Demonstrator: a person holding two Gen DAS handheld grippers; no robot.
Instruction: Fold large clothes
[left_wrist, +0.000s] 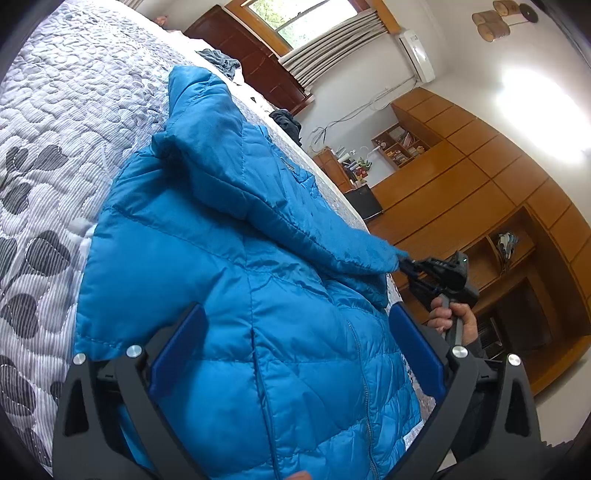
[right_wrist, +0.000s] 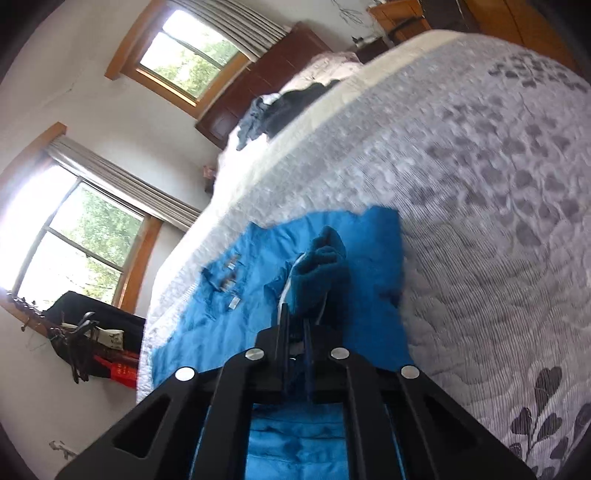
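Jacket: a bright blue quilted puffer jacket (left_wrist: 236, 295) lies spread on the bed and fills the middle and lower part of my left wrist view; its zip runs down at the lower right of centre. In my right wrist view the same jacket (right_wrist: 236, 295) sits in the lower middle of the frame.

Sleeve: one blue padded sleeve (left_wrist: 258, 177) is drawn across the jacket body from the upper left toward the right of the left wrist frame, and its cuff ends at my right gripper.

Left gripper: my left gripper (left_wrist: 291, 350) hovers over the jacket body at the bottom of its frame, its blue-padded fingers (left_wrist: 177, 354) spread wide apart with nothing pinched between them.

Right gripper: my right gripper (right_wrist: 295, 321) has its jaws pressed close together on the bunched blue cuff at the centre of its own view. From the left wrist view it (left_wrist: 410, 266) shows at the right of the frame, pinching the sleeve end.

Right hand: my hand (left_wrist: 452, 319) wraps the black handle just below that gripper, at the right of the left wrist frame.

Bed: a grey and white quilted bedspread with a dark leaf pattern (left_wrist: 48, 155) covers the left of the left wrist view and the right of the right wrist view (right_wrist: 480, 203).

Other clothes: a dark crumpled heap of garments (right_wrist: 291, 103) lies well apart from the jacket, near the upper middle of the right wrist frame.

Room: wooden cabinets (left_wrist: 480, 177) stand at the right of the left wrist frame; wood-framed windows (right_wrist: 85, 236) are at the left of the right wrist frame.
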